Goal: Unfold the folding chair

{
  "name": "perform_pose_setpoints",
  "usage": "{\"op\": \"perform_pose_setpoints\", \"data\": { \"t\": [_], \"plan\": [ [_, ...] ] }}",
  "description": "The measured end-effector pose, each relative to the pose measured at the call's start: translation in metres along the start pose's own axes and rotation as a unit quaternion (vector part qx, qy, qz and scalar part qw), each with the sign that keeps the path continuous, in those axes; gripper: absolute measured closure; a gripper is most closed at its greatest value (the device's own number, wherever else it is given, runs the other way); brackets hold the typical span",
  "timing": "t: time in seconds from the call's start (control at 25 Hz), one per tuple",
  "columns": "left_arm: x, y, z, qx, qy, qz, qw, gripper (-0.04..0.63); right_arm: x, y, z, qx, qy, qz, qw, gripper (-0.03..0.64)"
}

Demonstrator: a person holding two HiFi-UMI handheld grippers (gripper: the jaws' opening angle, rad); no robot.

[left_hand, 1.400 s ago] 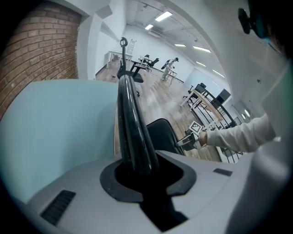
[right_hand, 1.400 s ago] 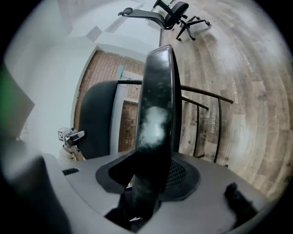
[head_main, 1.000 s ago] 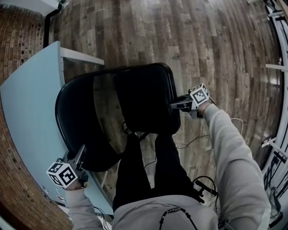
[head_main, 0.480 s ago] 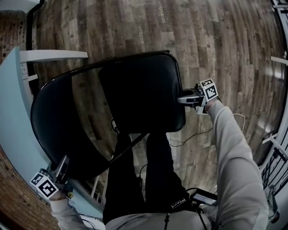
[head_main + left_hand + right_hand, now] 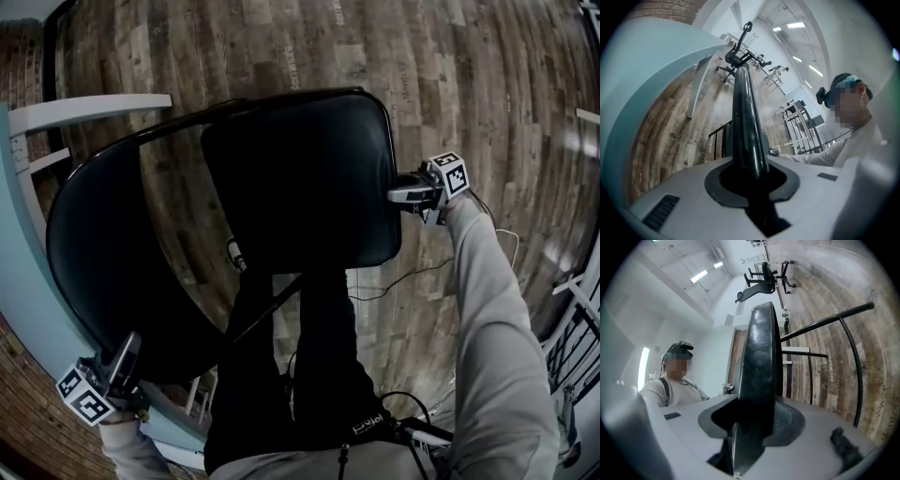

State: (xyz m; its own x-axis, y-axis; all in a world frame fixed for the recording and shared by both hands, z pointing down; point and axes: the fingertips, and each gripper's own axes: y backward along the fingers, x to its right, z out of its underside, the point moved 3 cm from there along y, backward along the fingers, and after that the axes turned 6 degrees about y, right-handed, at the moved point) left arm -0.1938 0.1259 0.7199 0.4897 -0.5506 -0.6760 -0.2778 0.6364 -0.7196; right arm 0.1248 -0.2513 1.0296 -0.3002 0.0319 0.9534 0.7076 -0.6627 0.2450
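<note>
A black folding chair stands partly opened below me. Its padded seat (image 5: 300,178) fills the middle of the head view and its backrest (image 5: 89,253) curves away to the left. My left gripper (image 5: 129,345) is at the bottom left, shut on the backrest's black frame tube (image 5: 745,126), which runs straight out between the jaws. These jaws have just tightened a little on the tube. My right gripper (image 5: 394,194) is shut on the seat's right edge (image 5: 761,366), which stands upright between its jaws. Thin black chair legs (image 5: 834,319) show beyond it.
A light blue table (image 5: 14,253) with a white leg (image 5: 89,108) lies close on the left, against a brick wall (image 5: 28,422). My black-trousered legs (image 5: 300,375) are under the chair. A thin cable (image 5: 403,281) crosses the wooden floor (image 5: 469,75). Metal racks (image 5: 581,309) line the right.
The seat and backrest have spread further apart. My left gripper has moved down and left with the frame tube. My right gripper has drifted right with the seat edge.
</note>
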Motion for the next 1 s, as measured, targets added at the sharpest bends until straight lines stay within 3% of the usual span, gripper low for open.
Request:
{"op": "perform_pose_setpoints", "data": {
  "t": [0.2, 0.44, 0.64, 0.72, 0.8, 0.92, 1.0],
  "plan": [
    [0.033, -0.025, 0.010, 0.002, -0.011, 0.021, 0.9997, 0.499, 0.017, 0.029, 0.008, 0.027, -0.004, 0.023, 0.999, 0.459],
    [0.080, -0.061, 0.015, 0.002, -0.018, 0.008, 0.9998, 0.476, 0.039, 0.068, 0.013, 0.062, -0.006, 0.051, 0.997, 0.436],
    [0.077, -0.065, 0.016, 0.013, -0.001, 0.010, 0.9999, 0.474, 0.042, 0.073, 0.012, 0.112, 0.016, 0.059, 0.992, 0.425],
    [0.076, -0.064, 0.017, 0.018, -0.020, 0.006, 0.9996, 0.466, 0.042, 0.088, 0.016, 0.140, 0.031, 0.120, 0.982, 0.371],
    [0.080, -0.045, 0.003, 0.064, -0.063, -0.008, 0.9959, 0.348, 0.036, 0.107, 0.021, 0.152, 0.045, 0.199, 0.967, 0.328],
    [0.092, 0.013, -0.034, 0.168, -0.127, -0.035, 0.9770, 0.282, 0.000, 0.114, 0.029, 0.121, 0.089, 0.276, 0.949, 0.325],
    [0.093, 0.035, -0.047, 0.180, -0.155, -0.048, 0.9703, 0.264, -0.042, 0.104, 0.016, 0.117, 0.154, 0.306, 0.932, 0.321]
  ]
}}
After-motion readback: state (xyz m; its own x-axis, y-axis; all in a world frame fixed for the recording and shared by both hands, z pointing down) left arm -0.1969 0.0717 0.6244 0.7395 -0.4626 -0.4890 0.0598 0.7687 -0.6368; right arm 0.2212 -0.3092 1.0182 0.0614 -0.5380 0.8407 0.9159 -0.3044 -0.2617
